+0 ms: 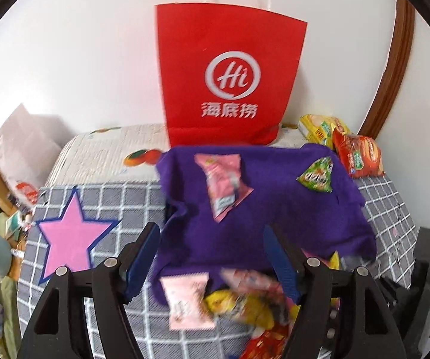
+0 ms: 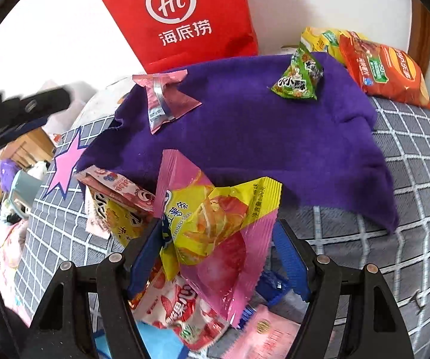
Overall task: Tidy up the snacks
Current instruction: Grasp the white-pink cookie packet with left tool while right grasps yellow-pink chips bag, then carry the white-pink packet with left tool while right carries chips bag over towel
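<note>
Plainly, the risk here lies in the heap of loose snack packets [image 2: 191, 239] at six o'clock in both wrist views, piled on the grey checked cloth [image 2: 409, 224] just below the near edge of the purple fleece cloth [image 2: 260, 137]. The right gripper [image 2: 218, 254] stands wide, with a pink and yellow foil packet of sweet potato sticks [image 2: 212, 224] between its blue fingers [image 2: 143, 254]; whether the pads press on it cannot be told, so a lift from here may leave the packet behind or drag a neighbour along. The packets overlap, and a closing pinch could catch two skins at once, or crush the contents. The left gripper [image 1: 212, 263] is also wide and holds nothing, hanging over the fleece with the blurred heap at five o'clock beneath it. On the fleece, a pink wrapped packet [image 1: 224, 182] lies at twelve o'clock and a green triangular packet [image 1: 316, 175] at one o'clock; a careless sweep may bunch the soft cloth and slide them off. The tall red paper carrier bag [image 1: 230, 74] stands behind at twelve o'clock, leaning on the wall; a knock could topple it.
</note>
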